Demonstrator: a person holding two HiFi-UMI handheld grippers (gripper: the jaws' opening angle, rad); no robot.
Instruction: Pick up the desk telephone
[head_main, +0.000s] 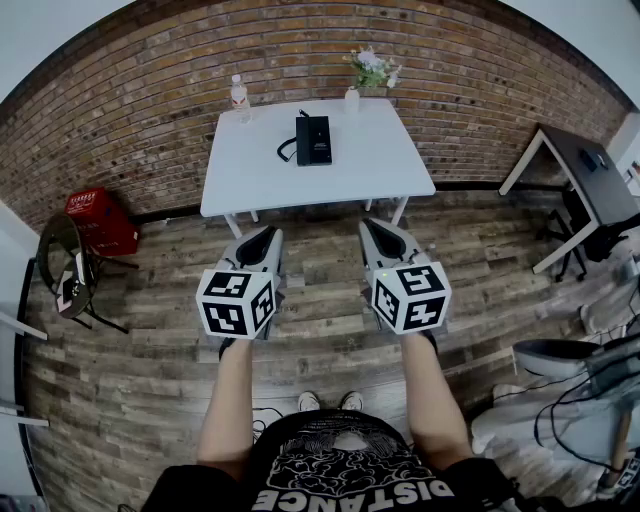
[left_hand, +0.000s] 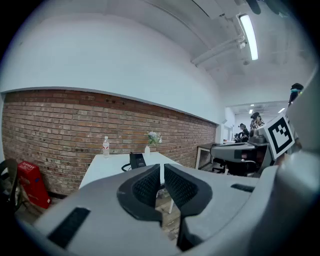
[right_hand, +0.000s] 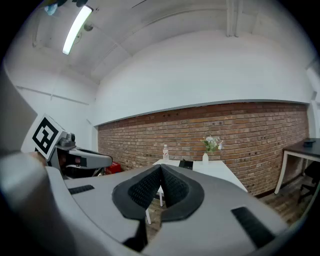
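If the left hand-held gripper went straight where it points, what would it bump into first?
Probably the front edge of the white table; depth is hard to judge. The left hand-held gripper, shut and empty, aims there, and the black desk telephone lies farther back.

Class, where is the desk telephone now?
In the head view, the desk telephone sits centrally on the white table, with the water bottle behind it to the left and the flower vase behind it to the right.
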